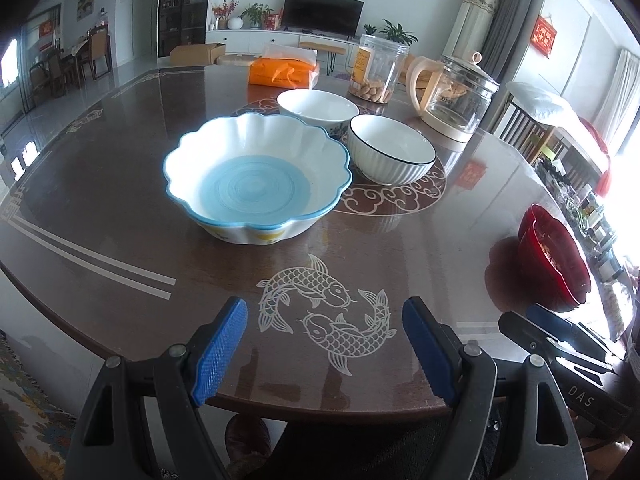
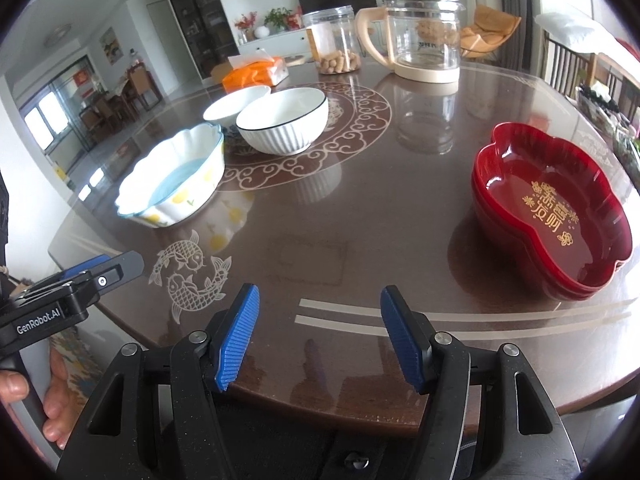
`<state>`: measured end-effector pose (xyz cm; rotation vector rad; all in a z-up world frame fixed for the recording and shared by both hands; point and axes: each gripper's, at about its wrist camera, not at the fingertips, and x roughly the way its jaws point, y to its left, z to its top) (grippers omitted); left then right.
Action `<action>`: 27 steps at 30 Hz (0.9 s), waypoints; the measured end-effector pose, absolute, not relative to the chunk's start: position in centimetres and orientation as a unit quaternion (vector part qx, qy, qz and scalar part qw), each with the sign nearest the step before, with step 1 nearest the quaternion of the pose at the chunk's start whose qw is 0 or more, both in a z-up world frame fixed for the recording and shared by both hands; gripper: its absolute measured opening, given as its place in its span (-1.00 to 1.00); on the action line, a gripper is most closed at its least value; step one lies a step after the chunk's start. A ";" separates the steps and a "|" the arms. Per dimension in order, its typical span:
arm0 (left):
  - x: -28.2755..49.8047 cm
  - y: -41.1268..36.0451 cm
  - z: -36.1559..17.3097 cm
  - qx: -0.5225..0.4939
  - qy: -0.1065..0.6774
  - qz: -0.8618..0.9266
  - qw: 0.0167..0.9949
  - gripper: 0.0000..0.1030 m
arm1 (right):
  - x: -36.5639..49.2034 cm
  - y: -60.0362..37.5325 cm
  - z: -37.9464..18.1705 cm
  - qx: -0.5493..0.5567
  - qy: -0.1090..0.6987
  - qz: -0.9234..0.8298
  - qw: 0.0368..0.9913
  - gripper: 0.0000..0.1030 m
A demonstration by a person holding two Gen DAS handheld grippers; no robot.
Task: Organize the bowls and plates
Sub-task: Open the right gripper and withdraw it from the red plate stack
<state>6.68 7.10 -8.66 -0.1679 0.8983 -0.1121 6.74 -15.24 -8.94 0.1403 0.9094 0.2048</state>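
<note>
Fingers of left gripper [image 1: 325,314] stand wide apart w/ nothing between, blue pads over the near edge of the table [image 1: 120,240], right above the inlaid fish pair [image 1: 326,312]. Right gripper [image 2: 320,304] likewise wide, empty, pads over the near edge beside two pale inlay stripes [image 2: 460,322]. A hand [image 2: 24,396] grips the left tool's handle at lower left of the right view.

Surface: dark brown round table, glossy, w/ cloud-scroll ring inlay [image 2: 304,160] at centre. Room behind: TV [image 1: 322,12], plants, dining chairs, bright window at right.

Scalloped bowl [image 1: 256,172], white w/ blue rim & blue bottom, sits left of centre, beyond the left fingers, well apart from them. Ribbed white bowl w/ dark rim [image 1: 390,150] just beside it on the scroll ring; plain white bowl [image 1: 318,108] behind, touching or nearly so. Red lobed dishes [image 2: 552,208], stacked, gold lettering inside, near the right edge, ahead-right of the right fingers, apart from them.

Far edge: orange tissue pack [image 1: 284,70], clear jar [image 1: 378,68] w/ peanuts, glass kettle [image 1: 456,96].
</note>
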 end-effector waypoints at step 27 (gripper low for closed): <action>6.9 13.4 -8.8 -0.066 0.433 0.012 0.899 0.55 | 7.0 -14.6 -8.7 0.066 0.426 0.095 0.897 0.30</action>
